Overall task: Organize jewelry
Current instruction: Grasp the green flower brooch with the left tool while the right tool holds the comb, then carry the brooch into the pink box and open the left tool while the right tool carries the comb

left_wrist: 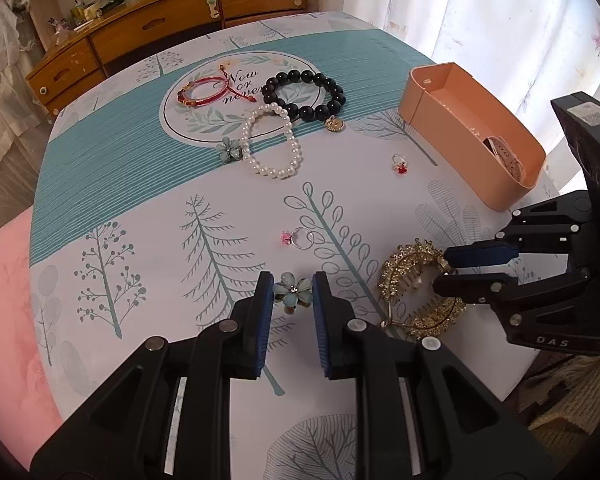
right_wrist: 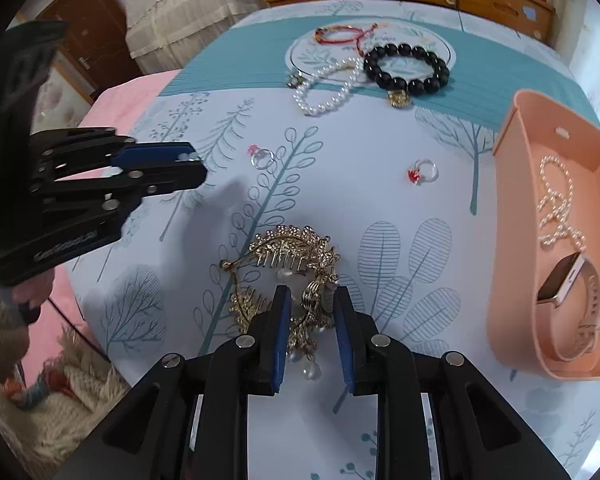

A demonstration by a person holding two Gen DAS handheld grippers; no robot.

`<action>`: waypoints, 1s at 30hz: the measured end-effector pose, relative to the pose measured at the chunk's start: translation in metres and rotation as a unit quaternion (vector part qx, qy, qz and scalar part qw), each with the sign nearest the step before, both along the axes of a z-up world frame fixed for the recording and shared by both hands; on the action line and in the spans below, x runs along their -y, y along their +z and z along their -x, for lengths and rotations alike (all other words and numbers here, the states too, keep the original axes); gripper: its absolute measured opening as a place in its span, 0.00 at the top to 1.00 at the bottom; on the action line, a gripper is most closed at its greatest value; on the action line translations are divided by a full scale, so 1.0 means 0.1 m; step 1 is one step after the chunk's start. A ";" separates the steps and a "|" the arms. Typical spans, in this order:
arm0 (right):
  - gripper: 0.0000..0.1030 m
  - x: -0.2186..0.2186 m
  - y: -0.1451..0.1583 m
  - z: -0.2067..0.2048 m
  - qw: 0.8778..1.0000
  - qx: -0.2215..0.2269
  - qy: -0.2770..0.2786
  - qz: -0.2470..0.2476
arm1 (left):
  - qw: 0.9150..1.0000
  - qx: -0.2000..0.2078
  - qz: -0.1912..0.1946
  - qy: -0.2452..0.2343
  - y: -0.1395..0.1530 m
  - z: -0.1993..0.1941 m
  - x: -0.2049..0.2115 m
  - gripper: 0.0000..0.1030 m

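Your peach tray already held the watch and a pearl strand; bracelets and rings lay loose. Your left gripper pinched the flower clip; your right gripper stood narrowly apart around the gold comb

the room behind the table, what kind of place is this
Probably a bedroom at home: a wooden dresser with drawers and clutter on top, floral curtains at a bright window, and what looks like a lace-draped bed beside a wooden door.
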State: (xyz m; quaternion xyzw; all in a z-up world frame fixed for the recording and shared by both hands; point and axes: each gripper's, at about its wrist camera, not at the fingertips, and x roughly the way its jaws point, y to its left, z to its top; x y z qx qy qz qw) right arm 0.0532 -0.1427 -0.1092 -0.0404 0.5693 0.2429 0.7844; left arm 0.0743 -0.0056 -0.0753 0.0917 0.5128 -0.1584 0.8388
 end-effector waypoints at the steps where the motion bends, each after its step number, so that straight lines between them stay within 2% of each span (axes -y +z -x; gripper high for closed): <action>1: 0.79 -0.01 0.00 -0.01 1.000 0.001 0.000 0.003 | 1.000 0.000 0.001 0.001 0.01 0.00 0.00 0.84; 2: 0.79 -0.03 0.00 -0.01 1.000 0.004 0.000 0.006 | 1.000 -0.001 0.002 0.002 0.01 0.00 0.00 0.84; 4: 0.87 -0.08 -0.01 0.00 1.000 0.008 0.005 0.018 | 1.000 -0.001 0.005 0.004 0.04 0.01 0.00 0.84; 9: 0.91 -0.09 0.04 0.03 1.000 0.016 0.002 0.019 | 1.000 0.002 0.016 0.003 0.13 0.03 0.03 0.84; 13: 0.91 0.08 0.27 0.07 0.999 0.035 -0.016 -0.001 | 1.000 0.011 0.014 -0.010 0.27 0.04 0.12 0.84; 18: 0.91 0.55 0.65 0.11 0.994 0.073 -0.076 -0.026 | 0.999 0.029 0.023 -0.032 0.53 -0.02 0.37 0.84; 22: 0.91 1.03 0.82 0.11 0.985 0.087 -0.145 -0.041 | 0.997 0.039 0.033 -0.055 0.70 -0.15 0.68 0.84; 27: 0.91 1.59 0.92 0.17 0.964 0.106 -0.236 -0.067 | 0.994 0.044 0.040 -0.087 0.83 -0.41 1.23 0.84; 30: 0.91 1.83 0.89 0.17 0.952 0.101 -0.279 -0.077 | 0.993 0.042 0.043 -0.101 0.83 -0.56 1.56 0.84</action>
